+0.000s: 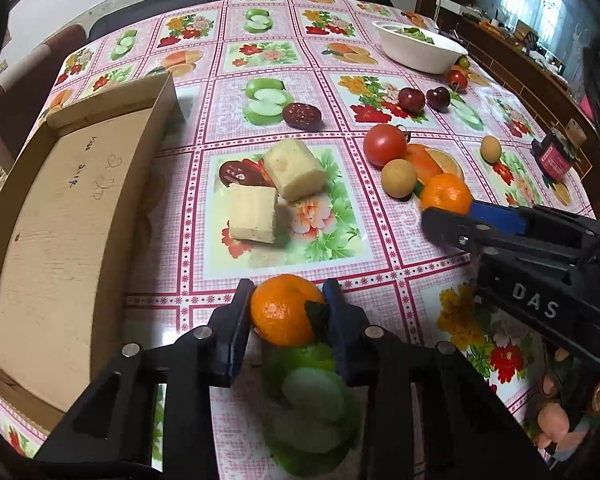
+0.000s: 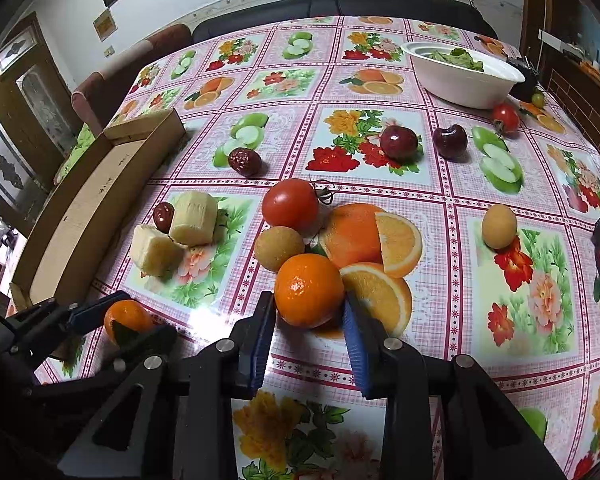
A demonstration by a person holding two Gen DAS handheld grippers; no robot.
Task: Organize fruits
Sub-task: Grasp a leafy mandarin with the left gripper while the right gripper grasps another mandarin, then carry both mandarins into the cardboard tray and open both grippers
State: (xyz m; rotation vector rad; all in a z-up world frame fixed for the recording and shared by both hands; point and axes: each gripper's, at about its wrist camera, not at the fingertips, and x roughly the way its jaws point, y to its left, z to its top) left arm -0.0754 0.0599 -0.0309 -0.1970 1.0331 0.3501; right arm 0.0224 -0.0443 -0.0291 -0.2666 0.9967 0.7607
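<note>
Cardboard tray point(image 1: 60, 216): left of frame, nothing in it.

Left gripper point(image 1: 286, 312): bottom centre, jaws pinching a leafed mandarin point(image 1: 280, 308) at its sides. Advice: lift straight before swinging leftward over the tray wall.

Right gripper point(image 2: 309, 312): bottom centre of its own view, pads closed against an orange point(image 2: 309, 290) (brown round fruit point(image 2: 278, 247) touching behind). Advice: raise vertically, so neighbours stay put.

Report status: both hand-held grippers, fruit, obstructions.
Left hand-held gripper shut on leafy mandarin. Right hand-held gripper shut on second mandarin. Longan touching it. Cardboard tray empty.
</note>
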